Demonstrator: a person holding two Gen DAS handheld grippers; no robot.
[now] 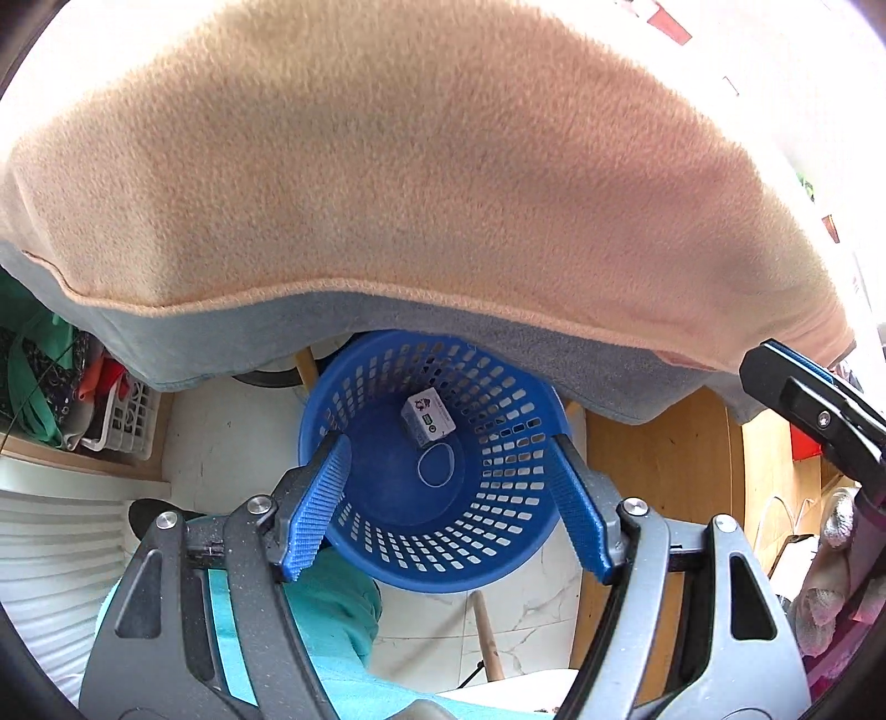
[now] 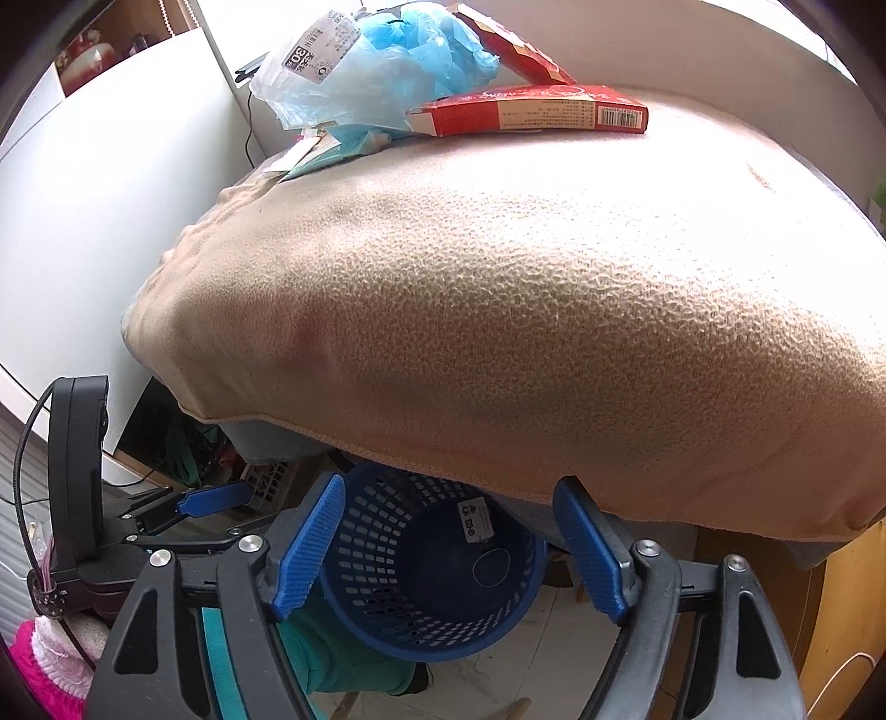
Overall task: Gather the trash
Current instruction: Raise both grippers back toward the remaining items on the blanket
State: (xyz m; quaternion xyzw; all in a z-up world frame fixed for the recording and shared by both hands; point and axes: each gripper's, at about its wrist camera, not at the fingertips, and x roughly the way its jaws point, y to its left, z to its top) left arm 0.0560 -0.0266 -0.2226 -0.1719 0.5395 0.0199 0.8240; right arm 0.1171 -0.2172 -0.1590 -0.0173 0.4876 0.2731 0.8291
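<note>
Here, the left gripper (image 1: 451,504) is seen with its blue fingers (image 1: 315,509) spread wide and nothing caught between them; the right gripper (image 2: 462,545) is likewise held with its jaws apart and empty. Both are pointed steeply down into a blue perforated basket (image 1: 498,471) that stands on a pale tiled floor (image 1: 531,615), tucked partly beneath the near edge of the table. Inside the basket, a small white box (image 1: 427,418) with printed symbols is found lying on the bottom, towards the side nearest the table, and a thin white ring (image 1: 436,466) lies just beside it. The table is covered by a peach fleece blanket (image 1: 415,166) with a grey-blue underside that hangs over the near edge. Along the far edge, in the right wrist view, more trash is left: a flat red carton (image 2: 531,111) lying on the blanket, a second red carton (image 2: 515,44) propped behind it, and, towards the far left corner, a crumpled clear and blue plastic bag (image 2: 376,61) with a printed label, with some paper scraps (image 2: 310,155) under it. A teal trouser leg (image 1: 332,609) is visible below the grippers.
</note>
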